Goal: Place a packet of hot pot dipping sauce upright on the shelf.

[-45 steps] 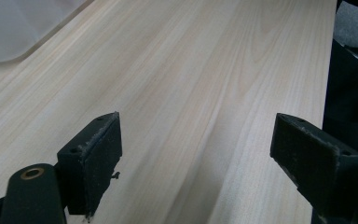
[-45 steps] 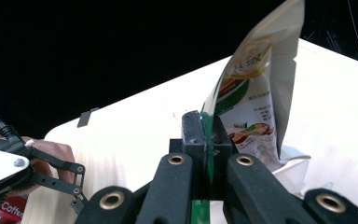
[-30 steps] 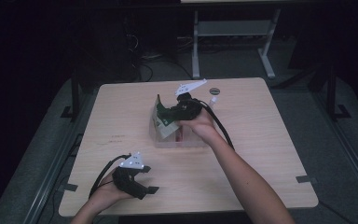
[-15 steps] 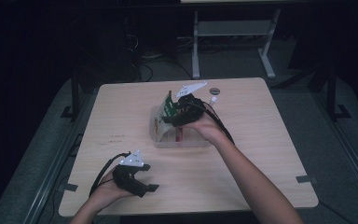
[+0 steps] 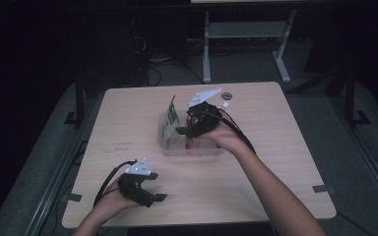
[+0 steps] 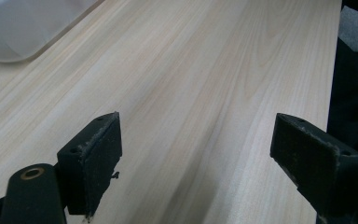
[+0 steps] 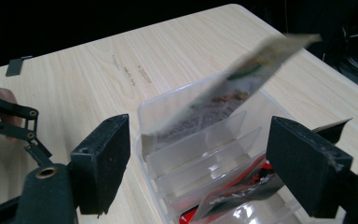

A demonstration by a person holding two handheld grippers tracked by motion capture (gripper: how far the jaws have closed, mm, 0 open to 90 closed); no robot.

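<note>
Your left gripper (image 5: 145,189) rests low on the table (image 5: 128,118) near its front left edge, with your left hand (image 5: 110,199) under it. Its jaws stand wide apart with nothing but bare wood between them, as the left gripper view shows, and a corner of the clear bin (image 6: 23,28) sits at that view's top left, well apart from the jaws.

The bin (image 5: 170,145) sits near the middle of the table. It has clear dividers (image 7: 200,144) that split it into slots. A green-printed packet (image 5: 171,117) stands tilted in the bin's left end slot, its lower edge inside and its top leaning out over the rim; in the right gripper view this packet (image 7: 233,91) is blurred. A red and black packet (image 7: 242,191) lies in a slot nearer your right gripper.

Your right gripper (image 5: 192,129) hovers over the bin, just right of the green packet. Its jaws have just been opening and now stand wide apart with nothing gripped; the bin lies below the gap between them.

Behind the gripper, near the far edge, sit a small dark round thing (image 5: 226,95) and a small white piece (image 5: 225,104).
</note>
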